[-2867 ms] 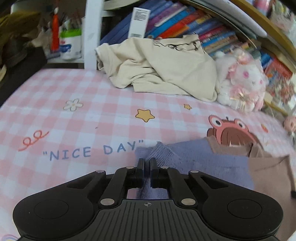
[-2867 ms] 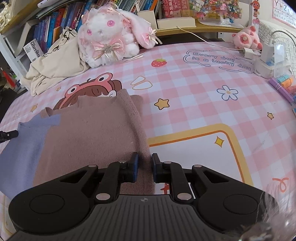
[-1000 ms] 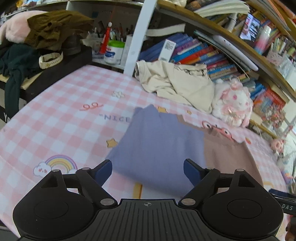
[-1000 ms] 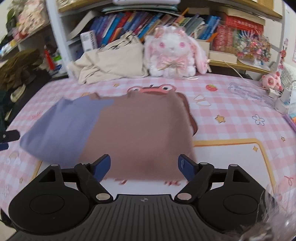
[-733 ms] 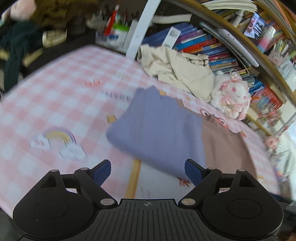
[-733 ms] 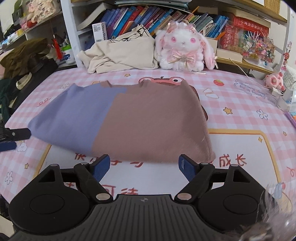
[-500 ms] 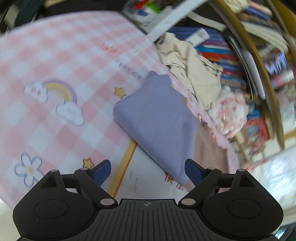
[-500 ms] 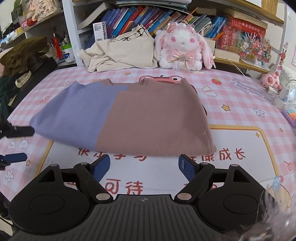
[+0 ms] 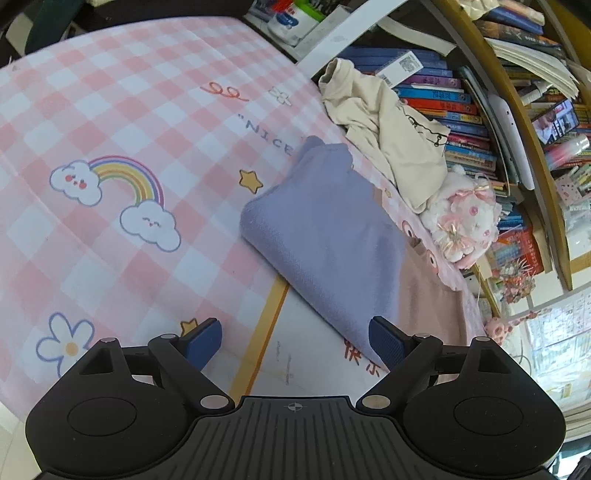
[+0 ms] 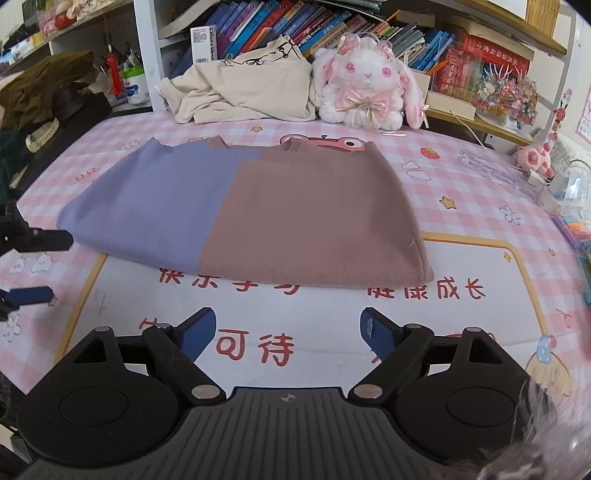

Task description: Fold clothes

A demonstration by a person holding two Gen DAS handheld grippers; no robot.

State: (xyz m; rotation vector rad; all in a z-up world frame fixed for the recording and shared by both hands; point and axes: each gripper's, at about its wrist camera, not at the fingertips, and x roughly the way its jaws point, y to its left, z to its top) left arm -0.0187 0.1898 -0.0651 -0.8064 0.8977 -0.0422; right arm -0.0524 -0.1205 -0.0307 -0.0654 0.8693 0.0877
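A folded sweater (image 10: 258,214), lavender on its left half and dusty pink on its right, lies flat on the pink checked table cover (image 10: 480,177). My right gripper (image 10: 287,326) hovers over the printed mat in front of its near hem. Its jaws are opening and nothing is between them. My left gripper (image 9: 295,338) is open and empty at the sweater's lavender end (image 9: 325,236), with one fingertip close beside the near corner. It also shows as the left gripper (image 10: 37,267) at the edge of the right wrist view.
A crumpled cream garment (image 10: 243,88) and a white plush rabbit (image 10: 369,88) sit behind the sweater against a bookshelf (image 10: 280,26). Dark clothes (image 10: 48,85) are piled at the far left. Stationery and a small pink toy (image 10: 535,158) stand at the right.
Both grippers, earlier shut on the sweater's edges, now stand open and drawn back from it. The sweater has come to rest folded. The left wrist view has rolled and dipped.
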